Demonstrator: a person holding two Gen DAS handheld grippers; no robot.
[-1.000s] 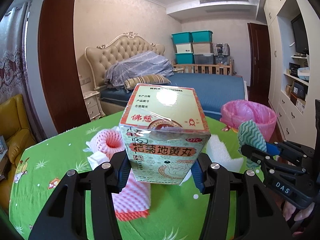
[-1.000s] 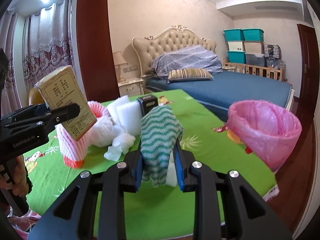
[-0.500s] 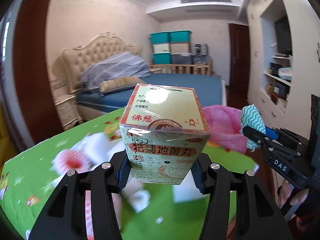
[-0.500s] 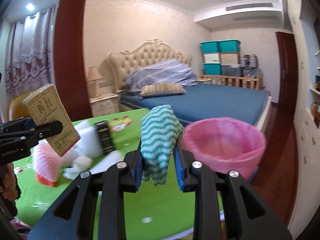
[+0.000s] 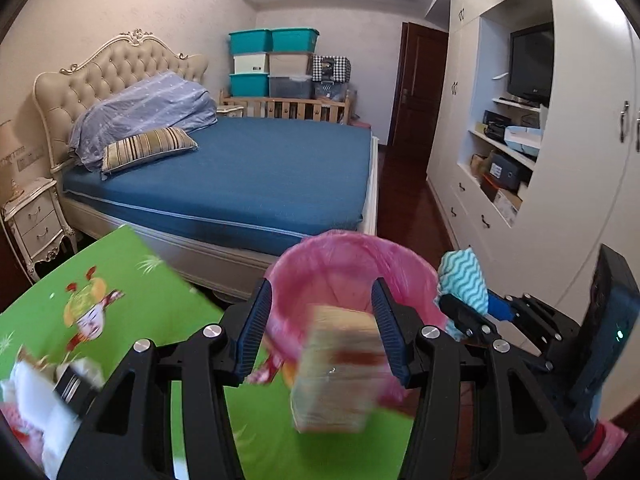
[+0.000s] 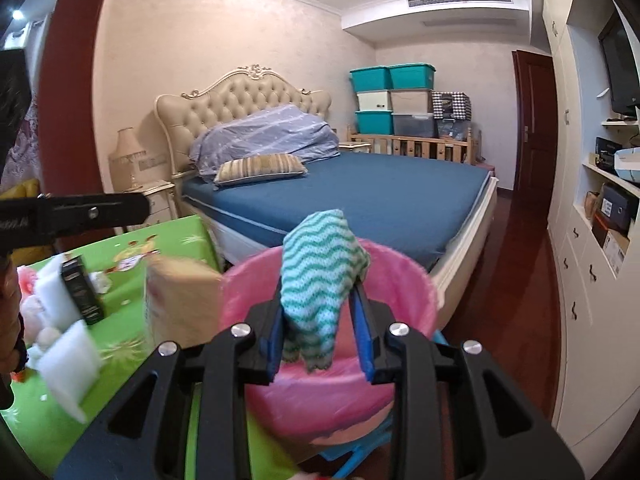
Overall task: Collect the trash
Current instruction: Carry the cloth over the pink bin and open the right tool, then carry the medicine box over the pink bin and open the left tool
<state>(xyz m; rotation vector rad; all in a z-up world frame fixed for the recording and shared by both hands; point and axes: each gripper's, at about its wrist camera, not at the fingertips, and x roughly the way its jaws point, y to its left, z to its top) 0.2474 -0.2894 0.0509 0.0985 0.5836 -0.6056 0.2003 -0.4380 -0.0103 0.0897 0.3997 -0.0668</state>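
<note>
A cream medicine box (image 5: 334, 372) is blurred and falling below my left gripper (image 5: 320, 292), clear of its blue pads, which stand open. In the right wrist view the box (image 6: 180, 300) hangs beside the rim of the pink-lined bin (image 6: 400, 300), under the left gripper's finger (image 6: 92, 212). My right gripper (image 6: 320, 284) is over the bin's mouth. Its jaws are opening, and a teal zigzag cloth (image 6: 320, 272) still stands between the pads, touching both. The left wrist view shows the bin (image 5: 352, 260) ahead, with the right gripper (image 5: 460, 308) and cloth (image 5: 462, 276) at its right rim.
The green patterned table (image 6: 168, 240) ends just left of the bin. White foam blocks (image 6: 68, 356), a small black box (image 6: 82, 296) and pink foam netting (image 6: 30, 280) lie on it. A blue bed (image 5: 240, 172) stands beyond, and a white wardrobe (image 5: 580, 160) on the right.
Both grippers swung right, from the trash on the table to the pink bin. The box left the left gripper's pads and drops. The right jaws stand slightly wider.
</note>
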